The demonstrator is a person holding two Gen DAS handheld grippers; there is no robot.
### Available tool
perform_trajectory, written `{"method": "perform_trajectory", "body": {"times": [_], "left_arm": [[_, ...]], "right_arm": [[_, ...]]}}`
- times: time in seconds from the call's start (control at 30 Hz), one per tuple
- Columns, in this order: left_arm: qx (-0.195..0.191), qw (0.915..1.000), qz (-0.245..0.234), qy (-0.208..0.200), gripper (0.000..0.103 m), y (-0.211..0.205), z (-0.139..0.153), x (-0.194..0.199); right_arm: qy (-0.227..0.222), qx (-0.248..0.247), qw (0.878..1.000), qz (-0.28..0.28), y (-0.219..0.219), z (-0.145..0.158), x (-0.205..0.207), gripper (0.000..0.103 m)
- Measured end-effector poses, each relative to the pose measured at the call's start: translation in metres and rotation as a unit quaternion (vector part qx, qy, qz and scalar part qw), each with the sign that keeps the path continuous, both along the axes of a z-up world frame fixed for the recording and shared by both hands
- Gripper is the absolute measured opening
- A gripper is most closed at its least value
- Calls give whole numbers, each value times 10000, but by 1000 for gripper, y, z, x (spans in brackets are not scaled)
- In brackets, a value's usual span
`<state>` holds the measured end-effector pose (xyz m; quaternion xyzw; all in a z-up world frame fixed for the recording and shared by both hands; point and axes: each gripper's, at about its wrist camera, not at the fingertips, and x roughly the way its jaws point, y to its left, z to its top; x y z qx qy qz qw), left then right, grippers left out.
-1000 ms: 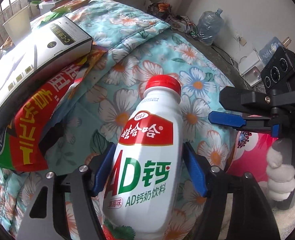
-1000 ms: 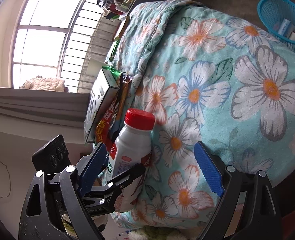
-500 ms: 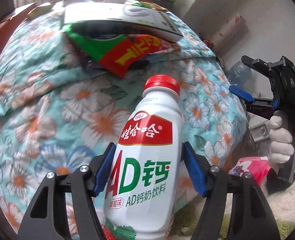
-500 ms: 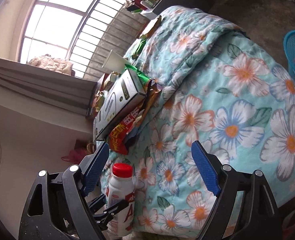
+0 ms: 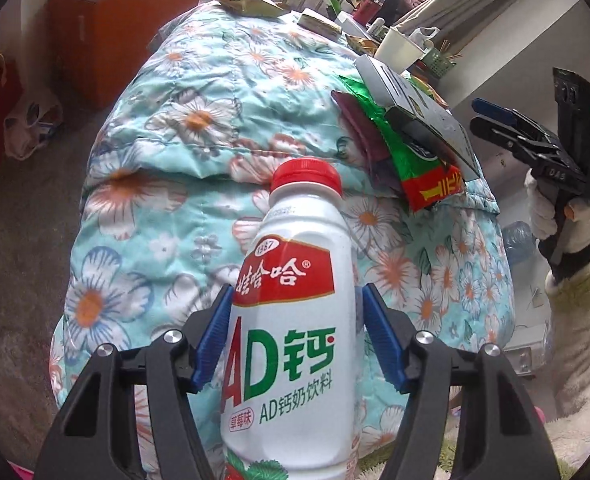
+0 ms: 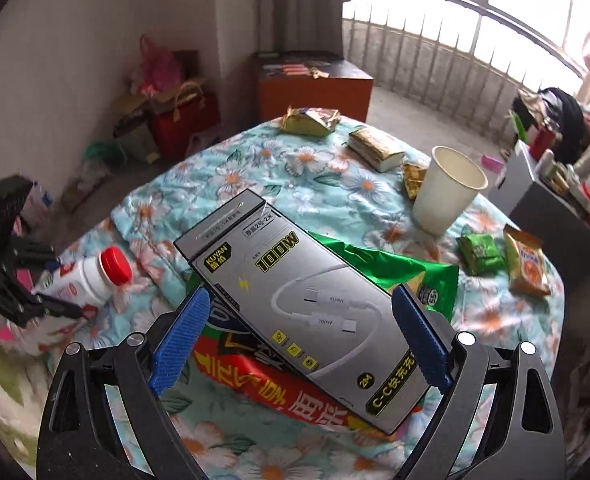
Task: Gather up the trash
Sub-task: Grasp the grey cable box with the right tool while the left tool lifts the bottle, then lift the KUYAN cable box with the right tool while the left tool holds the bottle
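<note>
My left gripper (image 5: 297,336) is shut on a white AD drink bottle (image 5: 295,320) with a red cap, held off the near edge of the floral quilt (image 5: 215,128). The bottle also shows in the right wrist view (image 6: 85,278) at the left, in the left gripper (image 6: 35,300). My right gripper (image 6: 301,338) is open and hovers over a grey cable box (image 6: 299,308), which lies on a green and red snack bag (image 6: 407,272). The right gripper also shows in the left wrist view (image 5: 491,116), beyond the box (image 5: 419,116) and bag (image 5: 411,156).
On the quilt stand a paper cup (image 6: 443,192) and several snack wrappers (image 6: 309,120), (image 6: 527,260), (image 6: 479,254). An orange cabinet (image 6: 311,84) and red bags (image 6: 183,120) stand by the wall. Clutter sits on a low table (image 6: 551,184) at the right.
My left gripper has swung round with the bottle and now looks along the quilt from its end. My right gripper has moved over the quilt to above the cable box.
</note>
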<state>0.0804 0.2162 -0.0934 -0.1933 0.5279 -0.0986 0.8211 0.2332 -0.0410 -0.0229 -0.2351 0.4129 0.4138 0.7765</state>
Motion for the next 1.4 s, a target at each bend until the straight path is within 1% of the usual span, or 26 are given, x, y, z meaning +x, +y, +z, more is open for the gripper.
{"method": "perform_trajectory", "body": {"times": [0.03,0.07,0.1,0.17,0.2,0.23,0.3,0.4,0.47,0.53,0.63,0.7,1.0,1.1,1.2,1.23,1.3,1.4], "left_arm": [[-38,10000,-15,-21,62,0,1,1],[-94,9999,-49,-28,62,1,2,2],[-150,9999,-77,-31,62,1,3,3],[-196,9997,-111,-21,61,-3,4,5],[-194,9997,-120,-19,61,-6,3,6],[-173,9998,-122,-7,61,-7,2,7],[-183,9997,-125,50,61,-7,-1,8],[-258,9995,-93,138,61,-6,-5,10],[-252,9996,-88,126,61,-6,-5,10],[-244,9996,-92,114,61,-5,-5,11],[-237,9996,-64,135,61,-4,-6,13],[-235,9996,-59,114,61,-4,-7,13],[-213,9998,57,-2,61,-3,-7,9],[-193,9998,63,-36,62,-3,-6,8],[-227,9997,88,-37,62,-3,-7,7],[-235,9997,90,-38,61,-3,-8,7],[-244,9996,97,-45,61,-3,-8,6],[-286,9996,72,-50,61,-3,-8,6]], "right_arm": [[19,-178,9996,215,5,-5,7,88],[153,-225,9987,436,6,-7,13,89],[381,-253,9968,660,10,-10,21,90],[741,-317,9930,859,12,-14,37,91],[1062,-322,9892,961,14,-19,43,91],[1317,-343,9855,1014,17,-22,47,91],[1655,-407,9796,1068,21,-32,54,92],[1883,-494,9754,1035,24,-36,53,92],[1854,-529,9753,1082,25,-31,46,92],[1675,-611,9770,1169,28,-29,37,92],[1351,-954,9772,1329,37,-36,22,95],[1188,-1087,9766,1424,40,-39,15,95],[959,-1402,9699,1742,45,-33,-7,95],[910,-1630,9658,1800,48,-40,-15,95],[699,-1744,9656,1797,52,-46,-23,95],[662,-1749,9665,1758,53,-48,-24,95],[645,-1774,9704,1509,51,-50,-23,94],[831,-1524,9824,697,36,-46,-11,93]]}}
